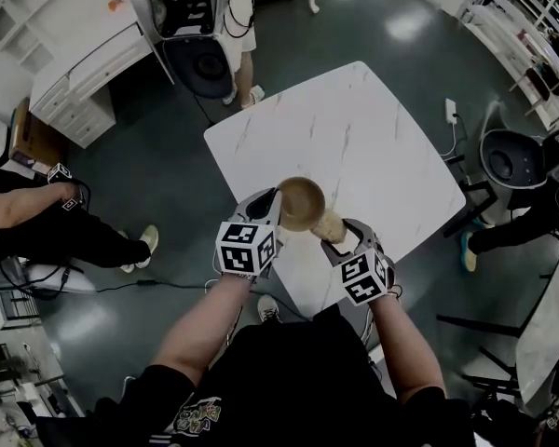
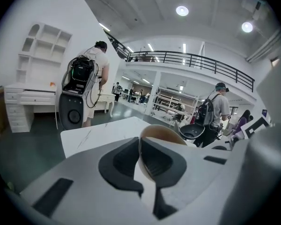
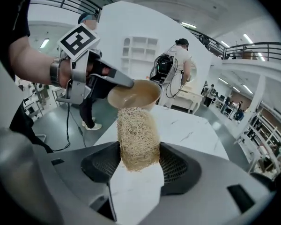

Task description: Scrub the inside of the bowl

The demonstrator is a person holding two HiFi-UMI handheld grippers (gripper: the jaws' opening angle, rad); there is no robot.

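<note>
A tan wooden bowl (image 1: 301, 203) is held above the near edge of the white marble table (image 1: 354, 147). My left gripper (image 1: 276, 203) is shut on the bowl's rim; in the left gripper view the rim (image 2: 152, 131) runs between the two dark pads (image 2: 119, 161). My right gripper (image 1: 340, 233) is shut on a straw-coloured loofah scrubber (image 3: 137, 137). The scrubber's far end reaches up to the underside of the bowl (image 3: 133, 93) in the right gripper view. In the head view the scrubber (image 1: 330, 225) sits just right of the bowl.
A person with a backpack (image 2: 89, 81) stands by a black chair (image 1: 203, 63) beyond the table. White shelves and drawers (image 1: 79, 73) line the far left. Another black chair (image 1: 511, 159) and a seated person are at the right. A person's leg (image 1: 84, 236) is at the left.
</note>
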